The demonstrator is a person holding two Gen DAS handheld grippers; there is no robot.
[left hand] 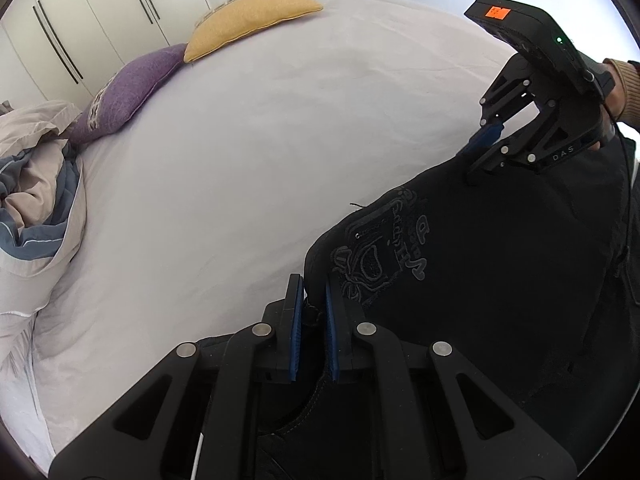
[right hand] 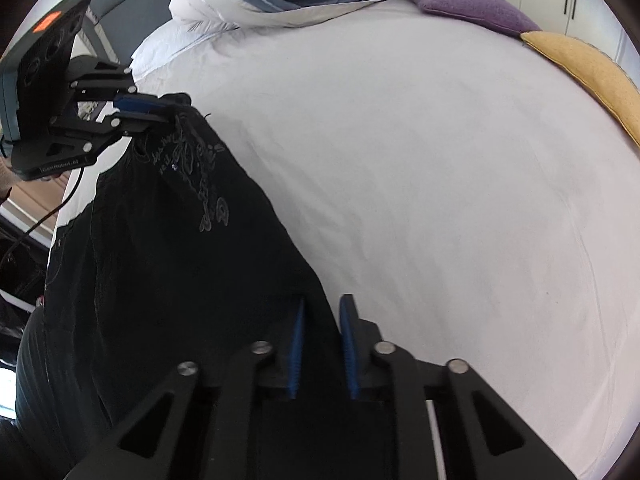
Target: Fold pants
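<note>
the black pants are held up over the white bed, at the side of the bed far from the pillows. both tools have a hold of them.

the left gripper has its two blue pads squeezed on one corner of the top edge of the pants, right next to the gray stitched picture. there is bunched cloth between the pads, so it is gripping the pants. the right gripper is closed on the other corner of the same edge. you can see it from the left camera too, pinching the dark cloth with its blue tips.

so the held edge runs straight from one gripper to the other, like a line strung between them. the rest of the pants drops down from that line, toward the person and off the near side of the bed. i cannot see where the legs end, they are out of view.

the open white sheet lies ahead of both grippers. the purple pillow, the yellow pillow and the rumpled blanket sit far off at the other sides of the bed, well apart from the pants.

i think the next thing is to lay the pants down flat on the sheet. both grippers look about as near to the sheet as each other, so they should move forward together and keep the edge pulled straight.
</note>
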